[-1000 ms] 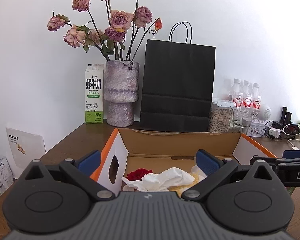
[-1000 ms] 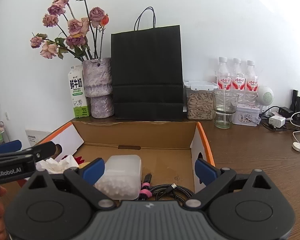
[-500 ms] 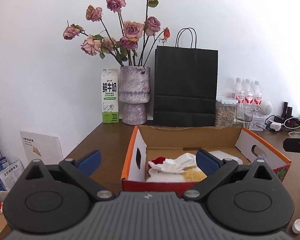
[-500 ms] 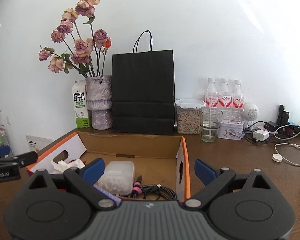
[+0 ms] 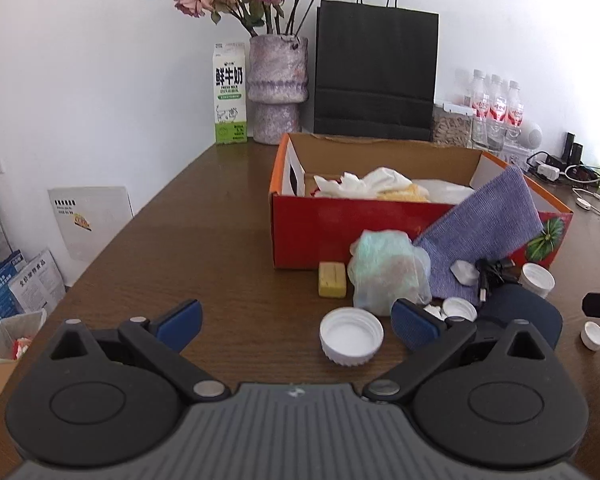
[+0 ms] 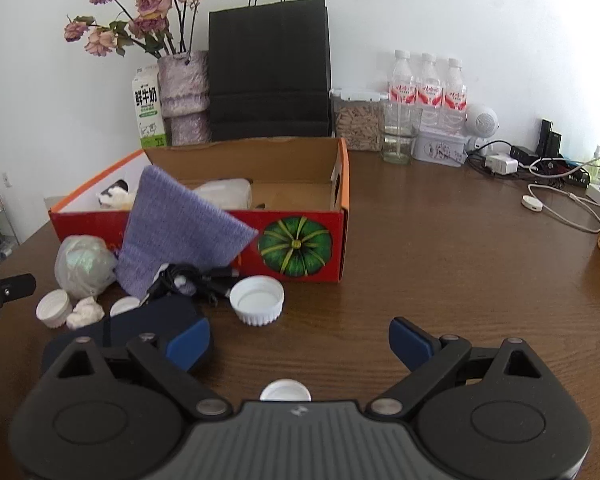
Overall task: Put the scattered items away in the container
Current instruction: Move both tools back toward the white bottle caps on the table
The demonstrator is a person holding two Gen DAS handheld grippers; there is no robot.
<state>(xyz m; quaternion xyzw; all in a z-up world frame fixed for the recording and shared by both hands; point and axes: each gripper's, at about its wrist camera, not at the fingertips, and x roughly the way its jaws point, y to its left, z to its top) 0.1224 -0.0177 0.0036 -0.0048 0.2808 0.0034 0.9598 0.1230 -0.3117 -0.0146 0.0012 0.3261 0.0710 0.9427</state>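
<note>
A red and orange cardboard box (image 5: 332, 224) (image 6: 300, 220) holds white tissue (image 5: 364, 184) and a clear plastic tub (image 6: 224, 194). A purple cloth (image 5: 488, 228) (image 6: 176, 228) leans on the box's front wall. On the table before it lie a crumpled plastic bag (image 5: 388, 272) (image 6: 82, 264), a yellow block (image 5: 332, 280), a black cable (image 6: 196, 278), a dark blue pad (image 5: 520, 312) and white caps (image 5: 351, 336) (image 6: 257, 299). My left gripper (image 5: 296, 322) is open near the large cap. My right gripper (image 6: 298, 344) is open over bare table with a small cap (image 6: 285, 390) under it.
Along the back wall stand a milk carton (image 5: 229, 94), a vase of dried roses (image 5: 278, 88), a black paper bag (image 5: 376, 72), a seed jar (image 6: 356, 122), a glass (image 6: 398, 140) and water bottles (image 6: 428, 90). Chargers and cables (image 6: 548, 184) lie at the right.
Both grippers have pulled back from over the box and tilted down, so the items on the table in front of it have come into view. Both stay open.
</note>
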